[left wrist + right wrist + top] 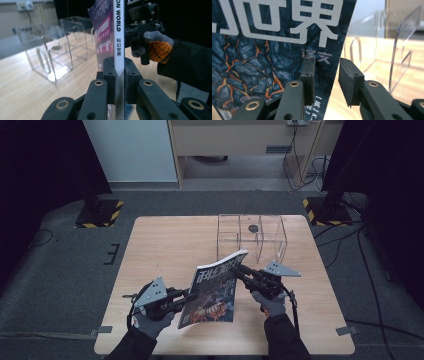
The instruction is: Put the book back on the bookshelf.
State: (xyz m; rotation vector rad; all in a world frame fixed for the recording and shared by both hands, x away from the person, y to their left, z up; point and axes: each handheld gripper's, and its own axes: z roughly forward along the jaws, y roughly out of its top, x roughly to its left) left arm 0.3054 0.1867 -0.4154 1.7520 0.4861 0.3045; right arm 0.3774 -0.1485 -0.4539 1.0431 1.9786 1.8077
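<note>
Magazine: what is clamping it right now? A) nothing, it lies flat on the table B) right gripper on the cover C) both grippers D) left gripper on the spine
D: in the left gripper view the left gripper pinches the magazine spine, while the right gripper shows a gap at one jaw.

You are in a recording lab or studio, not a home. Black curtains (40, 165) close off both sides, stand bases with yellow-and-black hazard tape (100, 213) sit on grey carpet (65, 270), cables (365, 255) trail over the floor, and tape marks (105, 329) flank your lone wooden counter (165, 245).
</note>
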